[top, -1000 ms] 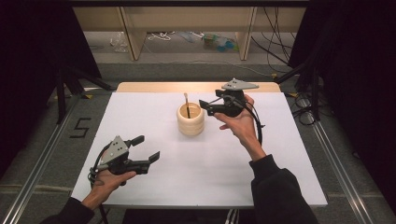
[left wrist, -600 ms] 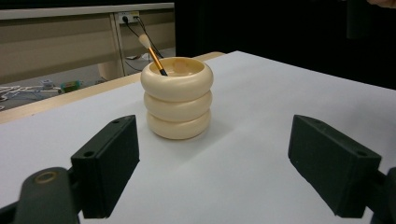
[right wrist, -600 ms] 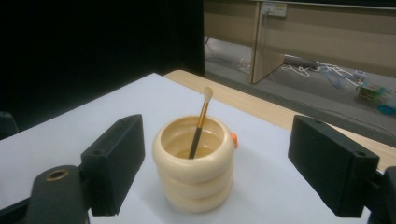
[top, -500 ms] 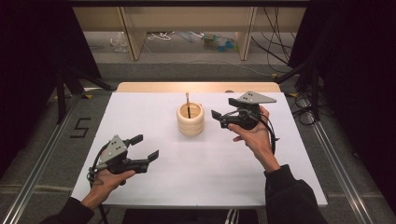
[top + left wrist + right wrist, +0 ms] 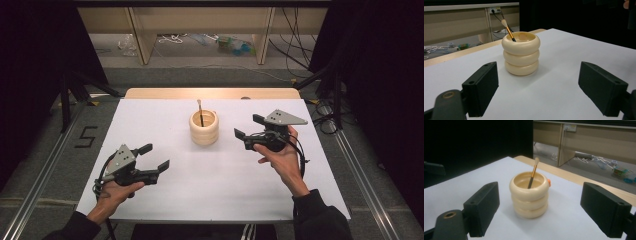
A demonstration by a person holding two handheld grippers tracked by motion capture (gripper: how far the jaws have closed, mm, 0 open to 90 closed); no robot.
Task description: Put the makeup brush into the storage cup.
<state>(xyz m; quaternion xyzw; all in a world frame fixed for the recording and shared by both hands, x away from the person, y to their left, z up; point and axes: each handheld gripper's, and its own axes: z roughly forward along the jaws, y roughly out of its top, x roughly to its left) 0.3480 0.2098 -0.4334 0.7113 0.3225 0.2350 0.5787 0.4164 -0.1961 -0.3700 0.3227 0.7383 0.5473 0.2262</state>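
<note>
A cream ribbed cup stands upright on the white table, a little behind its middle. A small brush with an orange-and-black handle leans inside it, bristles up. My right gripper hovers just right of the cup, pointing at it; its jaws have just been opening and stand open with nothing between them. Through them I see the cup and brush a short way ahead. My left gripper rests open at the front left, empty, facing the cup and brush.
A small orange thing peeks out behind the cup's rim. A wooden strip borders the table's far edge. Beyond it are desk legs, cables and clutter on the floor. Metal rails run along both sides of the table.
My right gripper has drawn back from above the cup, moving right and toward the person. The brush stays in the cup. The left gripper has not moved.
</note>
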